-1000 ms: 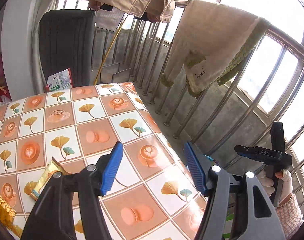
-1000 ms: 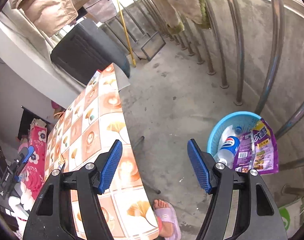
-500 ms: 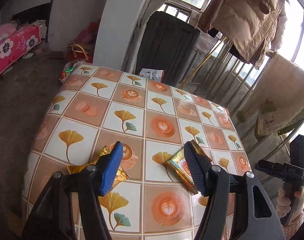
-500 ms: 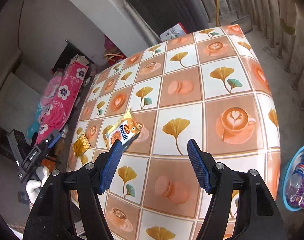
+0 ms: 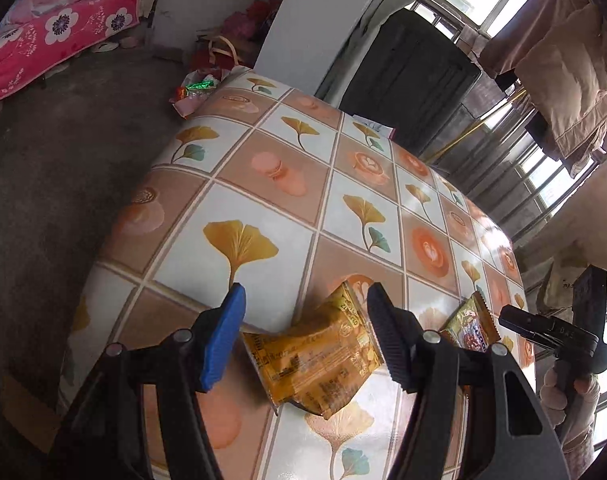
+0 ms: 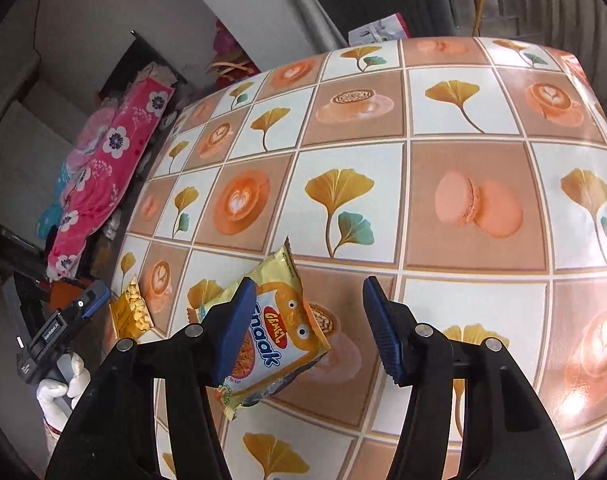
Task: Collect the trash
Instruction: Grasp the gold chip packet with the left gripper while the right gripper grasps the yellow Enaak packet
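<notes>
A crumpled golden snack wrapper (image 5: 315,360) lies on the tiled-pattern tablecloth (image 5: 343,184) near its left edge. My left gripper (image 5: 305,336) hovers over it, open, with the wrapper between its fingers and no pad pressing. To the right lies a yellow "Gemez Enaak" packet (image 6: 279,332). My right gripper (image 6: 309,330) is over that packet with its jaws closing; the left finger (image 6: 235,328) overlaps the packet and the right finger stands clear of it. Each view shows the other gripper held in a gloved hand: the right one (image 5: 559,332) and the left one (image 6: 59,328).
The table drops off to a bare concrete floor (image 5: 43,184) on the left. A pink floral blanket (image 6: 107,160) lies beyond it. Bags and wrappers (image 5: 195,92) sit past the far corner, by a dark chair (image 5: 411,80). Clothes (image 5: 563,60) hang over the window rail.
Both grippers swung from the balcony railing side to above the table and sank toward the wrappers. The right gripper's fingers have drawn closer together around the Enaak packet.
</notes>
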A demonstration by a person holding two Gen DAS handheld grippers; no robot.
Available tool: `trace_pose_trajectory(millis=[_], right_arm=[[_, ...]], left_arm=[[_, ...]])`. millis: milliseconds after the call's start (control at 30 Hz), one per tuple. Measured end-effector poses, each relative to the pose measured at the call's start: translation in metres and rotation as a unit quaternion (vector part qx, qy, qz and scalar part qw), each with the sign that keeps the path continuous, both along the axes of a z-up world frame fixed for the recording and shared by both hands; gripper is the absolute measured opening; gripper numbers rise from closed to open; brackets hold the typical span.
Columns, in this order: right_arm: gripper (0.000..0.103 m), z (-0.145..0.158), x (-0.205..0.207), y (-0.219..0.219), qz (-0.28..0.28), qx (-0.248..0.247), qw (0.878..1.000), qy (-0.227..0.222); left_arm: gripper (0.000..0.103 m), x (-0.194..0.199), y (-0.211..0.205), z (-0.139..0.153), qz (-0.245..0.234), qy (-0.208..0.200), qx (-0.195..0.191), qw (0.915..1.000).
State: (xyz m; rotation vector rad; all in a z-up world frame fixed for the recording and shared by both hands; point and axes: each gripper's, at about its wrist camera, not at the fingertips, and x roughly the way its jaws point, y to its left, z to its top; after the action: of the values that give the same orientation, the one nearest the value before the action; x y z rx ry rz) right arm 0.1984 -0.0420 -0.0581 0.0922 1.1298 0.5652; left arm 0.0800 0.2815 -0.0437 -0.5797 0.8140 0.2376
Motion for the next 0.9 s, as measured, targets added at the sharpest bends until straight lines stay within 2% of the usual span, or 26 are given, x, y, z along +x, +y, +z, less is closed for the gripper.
trace_pose_trajectory(millis=[67,133,233,433,500,600,900], right_arm=[[0.05,-0.004,0.002,0.008,0.009,-0.013,1.0,-0.006],[0.049,-0.012,0.002,0.016,0.027,-0.026,0.999,-0.006],[0.045,-0.011,-0.008,0.031,0.067,-0.059,0.995,-0.043],[0.024,-0.014,-0.031,0.054,0.131,-0.101,0.983,-0.082],[0.016,-0.015,-0.037,0.057,0.14,-0.104,0.981,-0.085],[0.015,-0.015,-0.044,0.056,0.144,-0.11,0.979,-0.094],[0.011,-0.017,-0.059,0.032,0.129,-0.088,0.985,-0.076]], left_arm=[[0.061,0.004,-0.005,-0.007,-0.005,0.005,-0.003,1.0],[0.055,0.008,-0.012,-0.013,-0.016,0.009,-0.009,0.9998],[0.049,0.015,-0.024,-0.017,-0.032,0.007,-0.013,0.9994],[0.032,0.036,-0.055,-0.023,-0.076,0.006,-0.008,0.997],[0.031,0.04,-0.064,-0.024,-0.086,0.003,-0.007,0.9963],[0.031,0.043,-0.071,-0.024,-0.09,0.002,0.0,0.9959],[0.03,0.03,-0.09,-0.023,-0.124,0.006,-0.007,0.9922]])
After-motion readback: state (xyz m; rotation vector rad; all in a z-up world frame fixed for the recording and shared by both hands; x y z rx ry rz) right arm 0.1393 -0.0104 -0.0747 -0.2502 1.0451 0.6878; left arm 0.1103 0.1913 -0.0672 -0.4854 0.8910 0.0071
